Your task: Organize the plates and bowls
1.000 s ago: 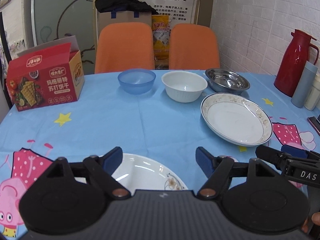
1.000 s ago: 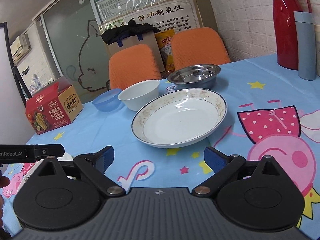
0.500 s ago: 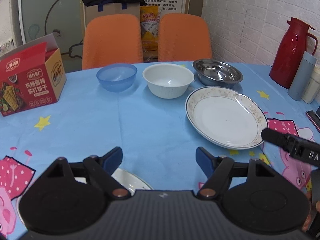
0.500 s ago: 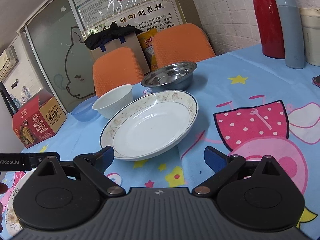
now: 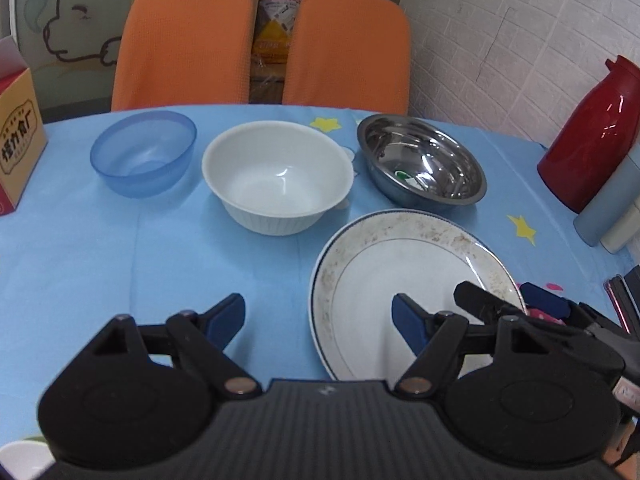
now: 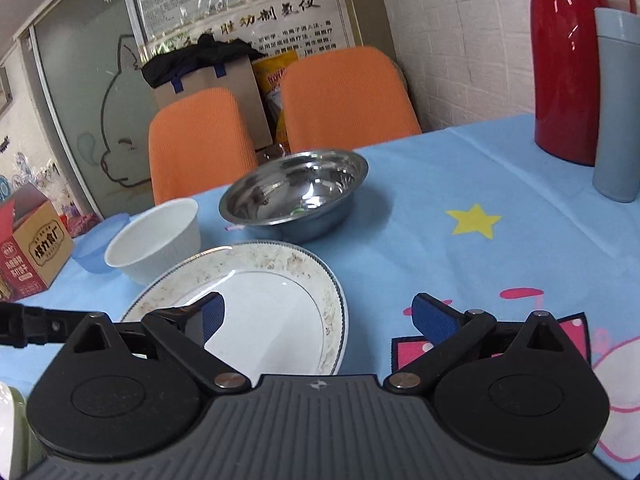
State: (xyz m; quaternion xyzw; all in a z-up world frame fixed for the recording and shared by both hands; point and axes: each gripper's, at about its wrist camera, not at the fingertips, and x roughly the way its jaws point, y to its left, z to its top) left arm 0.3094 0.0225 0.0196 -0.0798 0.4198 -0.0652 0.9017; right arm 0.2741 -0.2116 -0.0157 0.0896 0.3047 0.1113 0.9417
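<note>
A white plate (image 5: 400,276) with a speckled rim lies on the blue tablecloth, also in the right wrist view as the plate (image 6: 276,300). Behind it stand a blue plastic bowl (image 5: 144,156), a white bowl (image 5: 278,176) and a steel bowl (image 5: 420,164). My left gripper (image 5: 316,316) is open and empty, its right finger over the plate's near left part. My right gripper (image 6: 320,314) is open too, its left finger over the plate's right side; the plate's right rim lies between its fingers. The right gripper (image 5: 516,300) shows beside the plate in the left wrist view.
A red thermos (image 5: 592,140) and a grey-blue tumbler (image 6: 616,108) stand at the right. A cracker box (image 5: 16,148) sits at the far left. Two orange chairs (image 5: 184,44) stand behind the table. The edge of another white dish (image 5: 20,458) shows at the bottom left.
Both grippers have moved forward over the table to the speckled plate, which now looks much larger. The near flowered plate has slipped out of the left wrist view. Both stay open.
</note>
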